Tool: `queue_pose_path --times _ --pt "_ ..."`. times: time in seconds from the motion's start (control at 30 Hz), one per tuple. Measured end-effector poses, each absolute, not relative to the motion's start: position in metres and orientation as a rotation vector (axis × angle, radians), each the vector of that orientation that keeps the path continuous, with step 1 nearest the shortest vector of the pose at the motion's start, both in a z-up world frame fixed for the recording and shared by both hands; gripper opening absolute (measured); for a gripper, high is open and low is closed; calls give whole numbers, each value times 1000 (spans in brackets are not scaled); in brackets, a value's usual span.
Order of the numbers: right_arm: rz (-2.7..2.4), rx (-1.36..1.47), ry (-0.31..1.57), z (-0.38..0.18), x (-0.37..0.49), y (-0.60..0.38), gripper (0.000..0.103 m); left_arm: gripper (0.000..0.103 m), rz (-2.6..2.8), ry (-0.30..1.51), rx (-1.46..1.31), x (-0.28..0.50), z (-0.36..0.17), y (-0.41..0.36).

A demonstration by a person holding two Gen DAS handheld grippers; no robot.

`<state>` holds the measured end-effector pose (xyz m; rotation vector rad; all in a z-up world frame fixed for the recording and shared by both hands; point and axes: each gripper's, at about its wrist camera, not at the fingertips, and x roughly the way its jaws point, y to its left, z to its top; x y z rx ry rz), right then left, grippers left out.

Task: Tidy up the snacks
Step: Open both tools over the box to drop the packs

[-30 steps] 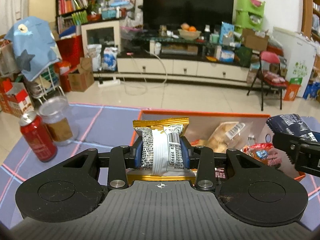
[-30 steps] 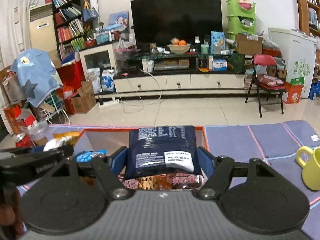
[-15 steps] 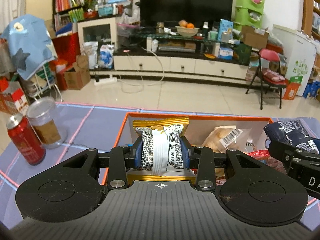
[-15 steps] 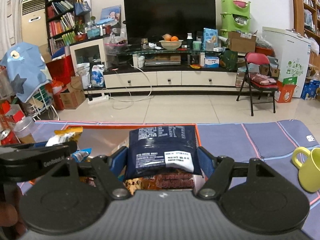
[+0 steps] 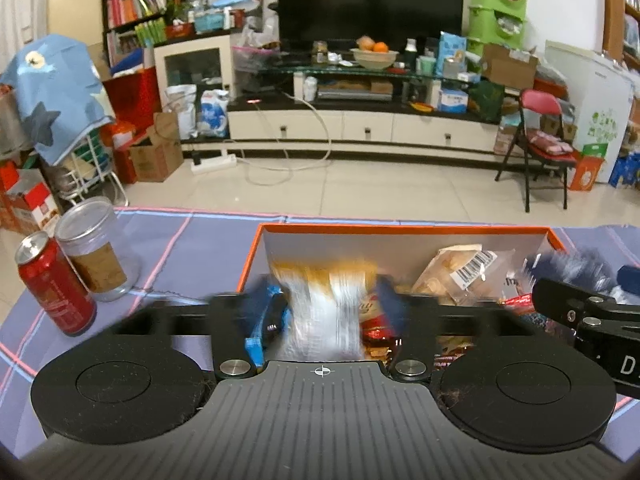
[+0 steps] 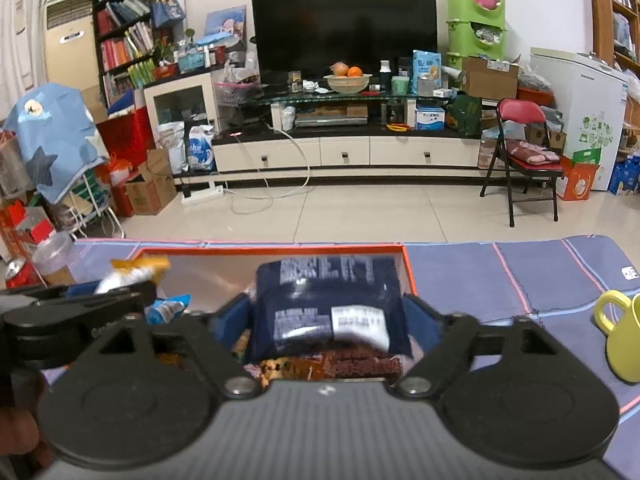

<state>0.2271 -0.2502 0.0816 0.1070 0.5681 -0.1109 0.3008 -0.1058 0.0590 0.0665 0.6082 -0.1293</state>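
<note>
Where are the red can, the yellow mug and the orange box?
red can (image 5: 56,284): left wrist view, middle of its side.
yellow mug (image 6: 624,336): right wrist view, its body.
orange box (image 5: 400,229): left wrist view, far rim.

Each wrist camera sits close behind its fingers, angled down across the table towards the television wall. Both views share the orange box (image 5: 404,229) (image 6: 409,268).

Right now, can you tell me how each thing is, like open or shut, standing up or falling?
Left gripper: jaws just opened.
Gold and white snack packet: blurred, released, dropping over the box.
Right gripper: jaws just opened.
Dark blue snack packet: loose between the jaws.
Orange box: open, holding snacks.
Red can: upright.
Clear jar: upright.
Yellow mug: upright.
</note>
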Motion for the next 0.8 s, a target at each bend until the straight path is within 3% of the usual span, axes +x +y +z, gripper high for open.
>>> queue_pose_path --times 0.03,0.2,0.4,0.7,0.8 --pt "-114 101 562 82 227 -250 91 84 -121 594 79 299 60 -107" --pt "-116 70 511 97 214 -248 92 88 -121 571 111 287 75 -105" --pt "-134 18 432 138 172 -243 92 90 -100 529 93 249 106 -90" --pt "-187 24 743 103 129 -227 92 90 -35 570 25 170 107 -58" --pt "-139 59 745 97 106 -215 92 90 -16 587 8 144 92 -51"
